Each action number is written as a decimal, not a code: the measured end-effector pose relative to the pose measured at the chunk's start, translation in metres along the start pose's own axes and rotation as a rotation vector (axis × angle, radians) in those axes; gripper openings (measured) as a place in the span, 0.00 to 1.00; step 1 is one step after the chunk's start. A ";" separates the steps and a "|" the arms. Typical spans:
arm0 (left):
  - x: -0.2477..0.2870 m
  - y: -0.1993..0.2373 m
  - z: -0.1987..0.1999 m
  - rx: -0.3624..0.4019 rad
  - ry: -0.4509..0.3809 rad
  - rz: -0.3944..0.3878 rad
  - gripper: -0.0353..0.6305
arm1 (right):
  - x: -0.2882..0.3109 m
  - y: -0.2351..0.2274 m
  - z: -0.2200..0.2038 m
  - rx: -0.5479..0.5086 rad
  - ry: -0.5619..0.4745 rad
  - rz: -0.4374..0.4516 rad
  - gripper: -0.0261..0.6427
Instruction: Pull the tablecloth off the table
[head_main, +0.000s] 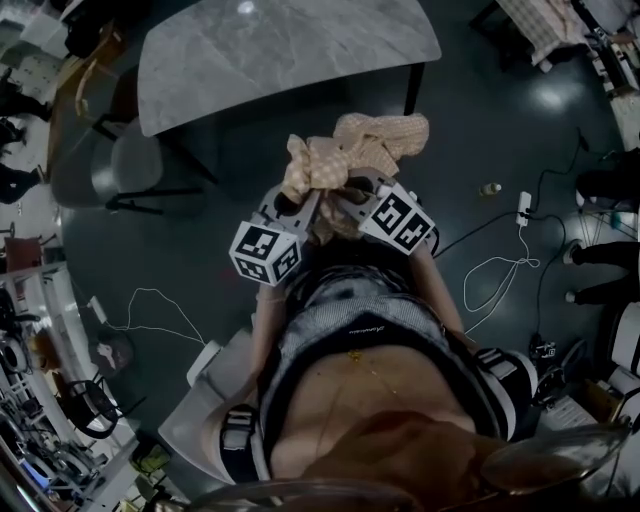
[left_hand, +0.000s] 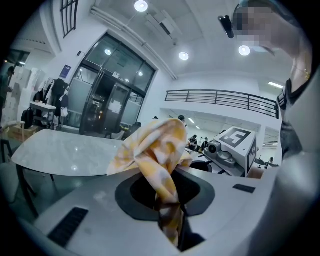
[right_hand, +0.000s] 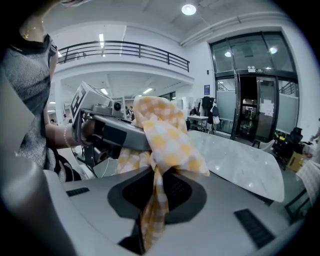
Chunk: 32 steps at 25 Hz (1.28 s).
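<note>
1. My left gripper (left_hand: 169, 215) is clamped on the bunched cloth (head_main: 360, 145)
2. My right gripper (right_hand: 150, 215) pinches it too
3. The cloth is wadded up between them, seemingly clear of the table (head_main: 280, 50)

The tabletop (head_main: 290, 50) is left bare, so pretty much its whole surface can be passed over. The gap between it and the person is filled by the bunched tablecloth (head_main: 350, 150). The table's left side is blocked by a chair (head_main: 130, 165), and the floor on the right is crossed by cables (head_main: 500, 268).
</note>
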<state>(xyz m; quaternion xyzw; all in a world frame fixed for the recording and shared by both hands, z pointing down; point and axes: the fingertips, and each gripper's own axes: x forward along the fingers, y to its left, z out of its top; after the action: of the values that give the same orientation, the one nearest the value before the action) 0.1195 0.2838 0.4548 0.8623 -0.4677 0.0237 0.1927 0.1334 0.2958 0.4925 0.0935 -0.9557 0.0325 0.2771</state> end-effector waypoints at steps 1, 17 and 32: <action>0.000 0.001 0.000 0.003 0.002 0.000 0.13 | 0.001 0.000 0.001 0.005 -0.001 -0.003 0.19; 0.004 0.005 0.007 0.033 0.023 -0.022 0.13 | 0.005 -0.004 0.006 0.066 -0.034 -0.005 0.19; 0.008 0.010 0.007 0.023 0.013 -0.007 0.13 | 0.008 -0.012 0.006 0.054 -0.023 -0.005 0.19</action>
<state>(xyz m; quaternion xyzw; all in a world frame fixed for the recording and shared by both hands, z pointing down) 0.1146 0.2698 0.4528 0.8660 -0.4630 0.0341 0.1859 0.1261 0.2826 0.4920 0.1039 -0.9574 0.0563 0.2635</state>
